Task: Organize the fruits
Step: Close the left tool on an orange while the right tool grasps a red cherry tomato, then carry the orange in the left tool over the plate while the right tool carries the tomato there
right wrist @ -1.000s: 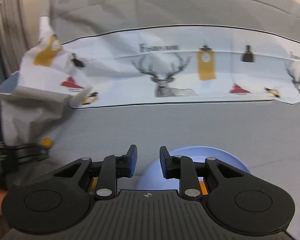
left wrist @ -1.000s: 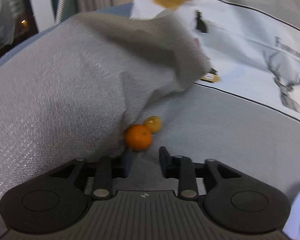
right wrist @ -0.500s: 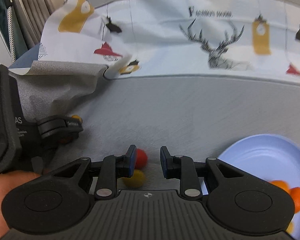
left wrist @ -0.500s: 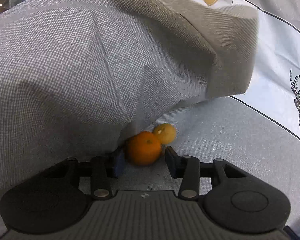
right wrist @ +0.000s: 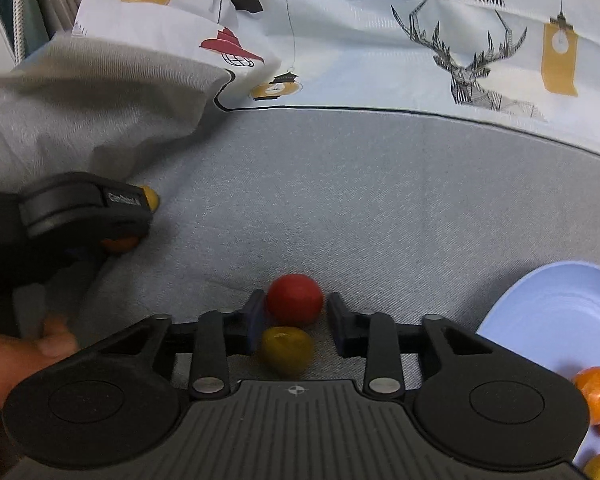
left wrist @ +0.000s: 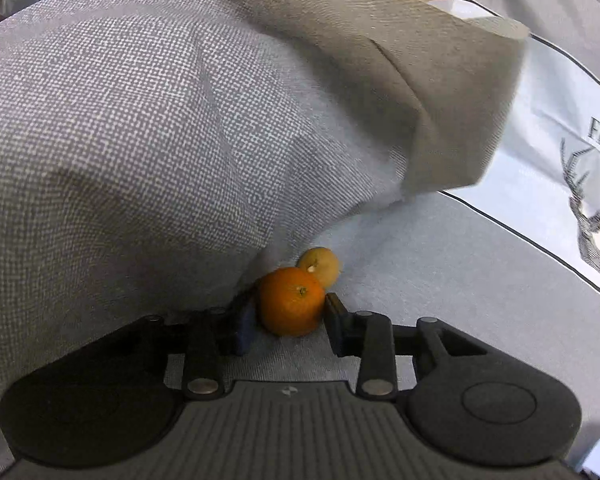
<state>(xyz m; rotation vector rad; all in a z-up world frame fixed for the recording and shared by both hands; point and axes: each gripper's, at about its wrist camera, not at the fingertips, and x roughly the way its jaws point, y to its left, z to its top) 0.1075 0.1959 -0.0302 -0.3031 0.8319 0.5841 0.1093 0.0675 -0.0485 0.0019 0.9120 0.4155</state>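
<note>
Left wrist view: left gripper [left wrist: 290, 318], jaws parted, brackets one orange [left wrist: 291, 301], stem dimple facing up-right; one yellow fruit [left wrist: 319, 265] touches behind it. Right wrist view: right gripper [right wrist: 294, 320], jaws parted, flanks one red fruit [right wrist: 295, 299]; one olive-yellow fruit [right wrist: 287, 351] lies nearer; blue plate [right wrist: 556, 312] at right holds oranges.

- "FASHION HOME" in black capitals on the white printed cloth [right wrist: 380, 40], right above the deer head drawing.
- The left wrist view only catches the start of it, a big "F", at the right edge.
- The left gripper [right wrist: 84, 212] has a small white label, too blurry to read.
</note>
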